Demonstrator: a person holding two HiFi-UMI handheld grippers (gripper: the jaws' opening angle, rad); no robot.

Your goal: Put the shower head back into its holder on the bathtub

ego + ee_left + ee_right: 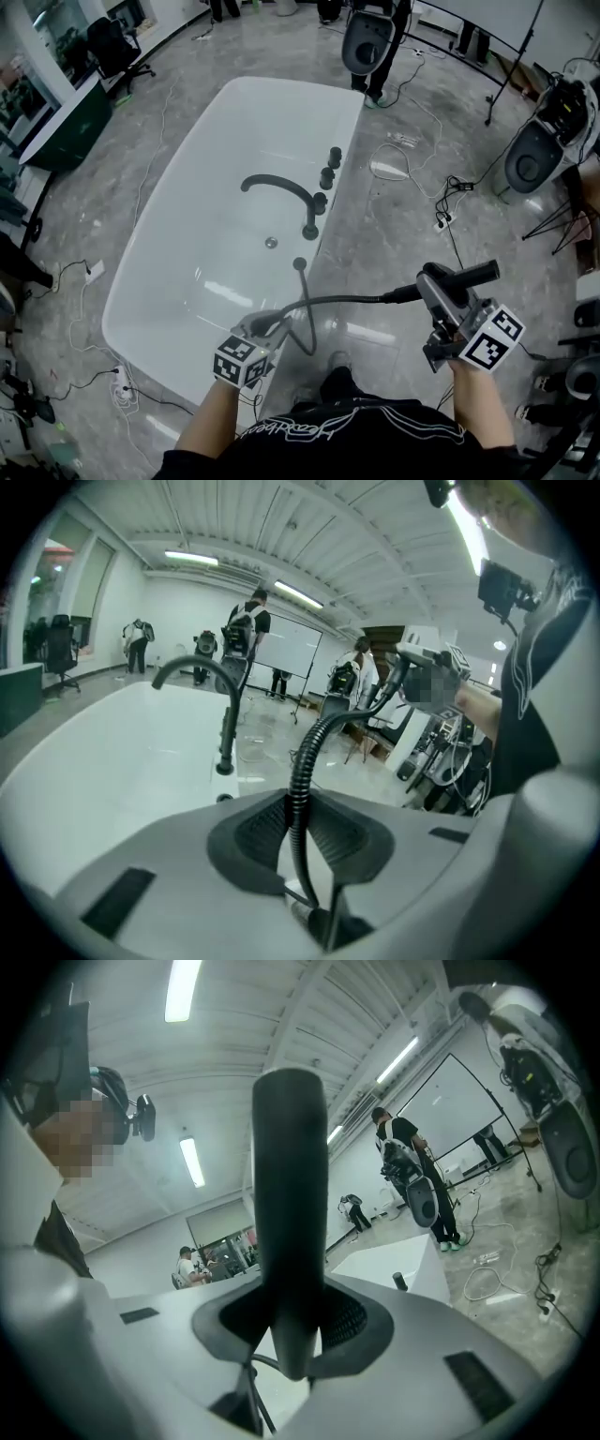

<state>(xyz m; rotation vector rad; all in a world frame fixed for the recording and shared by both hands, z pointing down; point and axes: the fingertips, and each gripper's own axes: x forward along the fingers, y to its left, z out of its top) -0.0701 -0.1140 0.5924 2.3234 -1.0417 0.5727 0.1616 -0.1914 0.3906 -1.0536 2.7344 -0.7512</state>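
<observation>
The white bathtub point(159, 234) has a dark arched faucet point(286, 192) and knobs on its right rim. A small dark fitting point(299, 263) sits on that rim nearer me, and the dark ribbed hose point(342, 300) runs from beside it. My left gripper point(272, 324) is shut on the hose at the tub's near corner. Between its pads the hose point(302, 789) curves up and off to the right. My right gripper point(437, 284) is shut on the dark shower head point(464, 276), holding it level over the floor right of the tub. Its handle point(289, 1194) stands upright between the pads.
Two toilets point(368, 39) point(534, 155) stand on the marble floor beyond and to the right of the tub. Loose cables point(394, 164) and a power strip point(122, 386) lie around it. A green cabinet point(70, 127) is at the far left.
</observation>
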